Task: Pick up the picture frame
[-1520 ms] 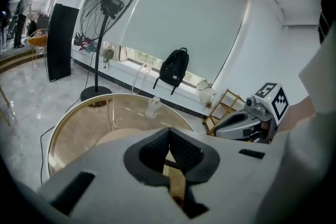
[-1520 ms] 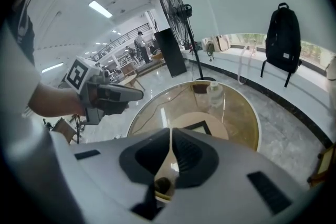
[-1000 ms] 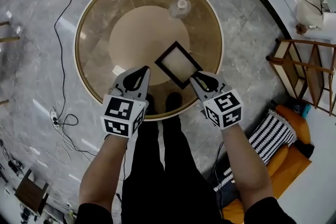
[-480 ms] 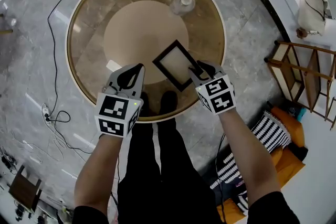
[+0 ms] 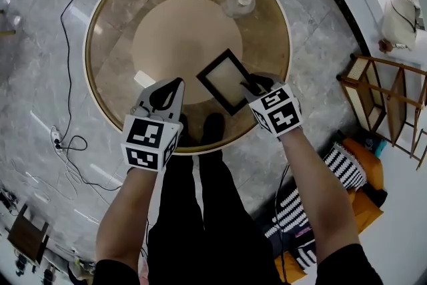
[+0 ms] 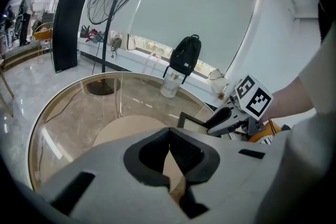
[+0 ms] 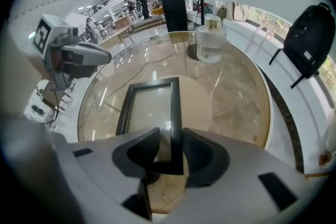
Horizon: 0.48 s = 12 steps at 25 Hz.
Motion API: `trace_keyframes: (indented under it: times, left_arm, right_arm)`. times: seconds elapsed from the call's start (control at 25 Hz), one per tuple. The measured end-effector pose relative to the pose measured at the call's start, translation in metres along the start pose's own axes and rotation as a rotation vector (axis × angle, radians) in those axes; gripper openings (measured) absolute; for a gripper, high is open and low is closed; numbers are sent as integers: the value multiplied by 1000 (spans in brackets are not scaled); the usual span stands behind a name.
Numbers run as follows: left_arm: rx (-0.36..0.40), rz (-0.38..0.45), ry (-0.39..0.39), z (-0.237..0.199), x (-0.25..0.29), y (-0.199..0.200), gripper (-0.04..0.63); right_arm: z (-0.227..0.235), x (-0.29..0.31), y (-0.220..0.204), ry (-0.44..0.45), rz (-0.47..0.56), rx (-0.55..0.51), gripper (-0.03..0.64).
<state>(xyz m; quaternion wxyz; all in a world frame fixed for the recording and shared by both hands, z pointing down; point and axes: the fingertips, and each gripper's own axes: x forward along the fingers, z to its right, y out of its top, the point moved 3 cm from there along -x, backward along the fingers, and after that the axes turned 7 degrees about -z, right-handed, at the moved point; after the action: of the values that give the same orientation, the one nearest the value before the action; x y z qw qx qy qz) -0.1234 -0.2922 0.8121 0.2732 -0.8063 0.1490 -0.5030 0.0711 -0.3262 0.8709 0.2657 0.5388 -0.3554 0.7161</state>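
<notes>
A black picture frame [image 5: 227, 81] lies flat on the round glass table [image 5: 107, 107], near its front edge. My right gripper [image 5: 252, 85] points steeply down over the frame's near right corner. Its jaws have opened wide and just closed in slightly. The frame's side bar [image 7: 176, 113] stands between them with a gap on the left side, so the right gripper [image 7: 170, 152] is open. My left gripper [image 5: 175, 83] hovers shut and empty to the left of the frame. In the left gripper view, the left gripper [image 6: 169, 136] has its pads together, with the frame [image 6: 194, 122] ahead at the right.
A clear glass jar [image 5: 241, 1] stands at the table's far side. Under the glass is a tan round base [image 5: 180, 37]. A cable [image 5: 70, 63] and power strip [image 5: 57, 139] lie on the floor at left. A wooden rack [image 5: 387, 93] and striped cushion [image 5: 340, 173] are at right.
My right gripper has come down and tipped steeper over the frame's near right corner, with its jaws spread around the bar. The left gripper has sunk slightly and stays shut.
</notes>
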Motion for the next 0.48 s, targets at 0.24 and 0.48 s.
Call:
trace_keyframes:
  times: [0.24,0.48]
  left_arm:
    - [-7,-6,-5,-1,1,-6,9]
    - [-12,-4,-4,-3,0,-10,9]
  right_arm:
    - [3,0,3,45,14,65,130]
    - [7,-2,4,14,-19,42,78]
